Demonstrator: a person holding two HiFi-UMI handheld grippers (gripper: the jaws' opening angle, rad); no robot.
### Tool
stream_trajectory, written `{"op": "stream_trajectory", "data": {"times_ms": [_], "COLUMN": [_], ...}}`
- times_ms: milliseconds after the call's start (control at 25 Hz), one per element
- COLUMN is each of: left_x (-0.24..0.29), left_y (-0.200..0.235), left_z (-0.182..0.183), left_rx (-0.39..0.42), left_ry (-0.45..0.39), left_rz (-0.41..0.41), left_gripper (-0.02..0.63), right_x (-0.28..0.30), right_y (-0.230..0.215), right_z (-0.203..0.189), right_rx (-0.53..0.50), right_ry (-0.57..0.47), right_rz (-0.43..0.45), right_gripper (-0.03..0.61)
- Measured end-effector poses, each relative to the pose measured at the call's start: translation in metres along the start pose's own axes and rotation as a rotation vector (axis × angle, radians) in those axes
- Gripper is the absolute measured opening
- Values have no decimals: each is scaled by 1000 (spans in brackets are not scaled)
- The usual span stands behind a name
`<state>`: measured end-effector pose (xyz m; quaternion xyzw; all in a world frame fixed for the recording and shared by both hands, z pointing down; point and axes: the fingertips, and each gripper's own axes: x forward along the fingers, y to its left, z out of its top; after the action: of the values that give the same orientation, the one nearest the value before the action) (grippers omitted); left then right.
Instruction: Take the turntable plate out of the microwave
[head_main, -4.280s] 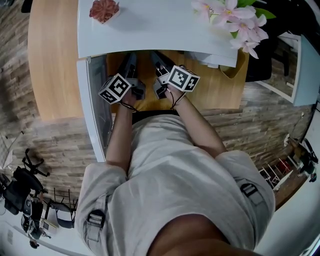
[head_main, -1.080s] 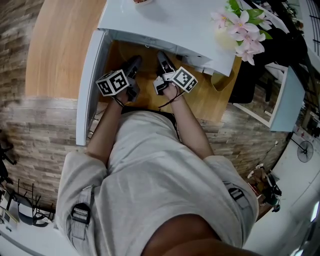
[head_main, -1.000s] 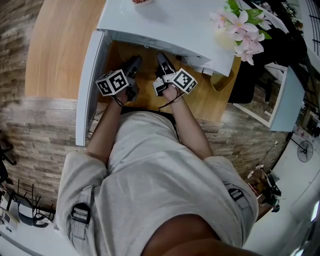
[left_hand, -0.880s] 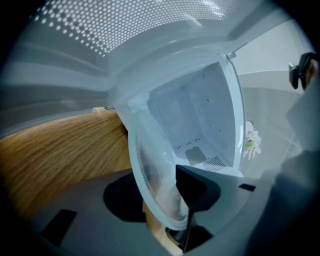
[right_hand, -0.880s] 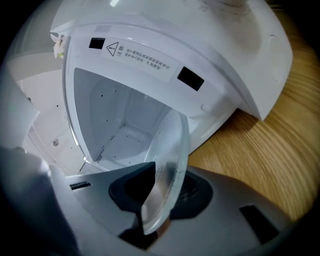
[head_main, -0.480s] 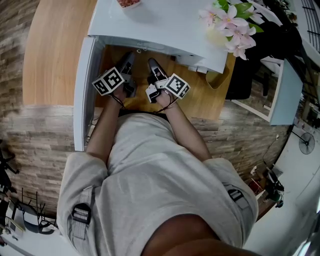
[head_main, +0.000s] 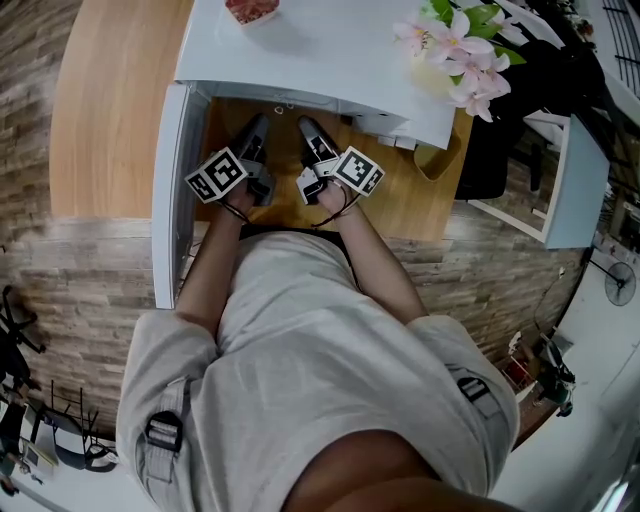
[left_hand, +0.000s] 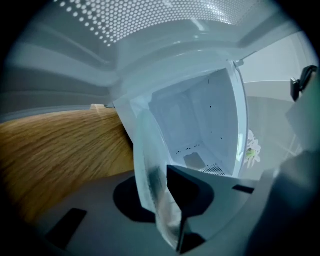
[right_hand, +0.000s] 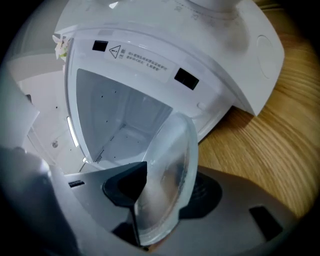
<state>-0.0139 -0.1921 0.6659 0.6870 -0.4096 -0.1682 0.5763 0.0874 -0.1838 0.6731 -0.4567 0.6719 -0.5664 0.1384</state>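
Left gripper (left_hand: 162, 205): jaws, just closing, clamp the rim of the turntable plate (right_hand: 172, 155). Right gripper (right_hand: 157, 200): jaws, just opened wide, stand loosely about the opposite rim. The plate is outside, just near of the open microwave (right_hand: 150, 45), above the wooden counter (right_hand: 260, 145).

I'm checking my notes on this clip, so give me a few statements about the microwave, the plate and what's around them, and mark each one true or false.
1. The microwave door is open. True.
2. The plate lies inside the microwave. False: it is outside, in front of the opening.
3. Flowers stand on the microwave. True.
4. The plate is black. False: it is clear glass.
5. The microwave stands on metal. False: it stands on a wooden top.
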Motion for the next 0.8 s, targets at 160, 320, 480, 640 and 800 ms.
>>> {"op": "stream_trajectory", "data": {"times_ms": [160, 320, 480, 640, 800], "left_x": [-3, -3, -4, -4, -9], "left_y": [0, 0, 2, 3, 3], "left_z": [-2, -4, -4, -3, -10], "left_rx": [-4, 1, 0, 2, 18], "left_ry": [8, 18, 22, 27, 30], "left_rz": [-4, -9, -3, -5, 10], "left_gripper": [75, 75, 80, 87, 87], "right_x": [6, 6, 3, 1, -7], "right_y": [-7, -9, -5, -1, -6], "right_z": [16, 19, 18, 18, 10], "right_rx": [7, 5, 10, -8, 11], "right_ry": [-24, -18, -28, -32, -22], "right_rz": [-11, -18, -13, -14, -32], "right_gripper": [165, 123, 104, 94, 97]}}
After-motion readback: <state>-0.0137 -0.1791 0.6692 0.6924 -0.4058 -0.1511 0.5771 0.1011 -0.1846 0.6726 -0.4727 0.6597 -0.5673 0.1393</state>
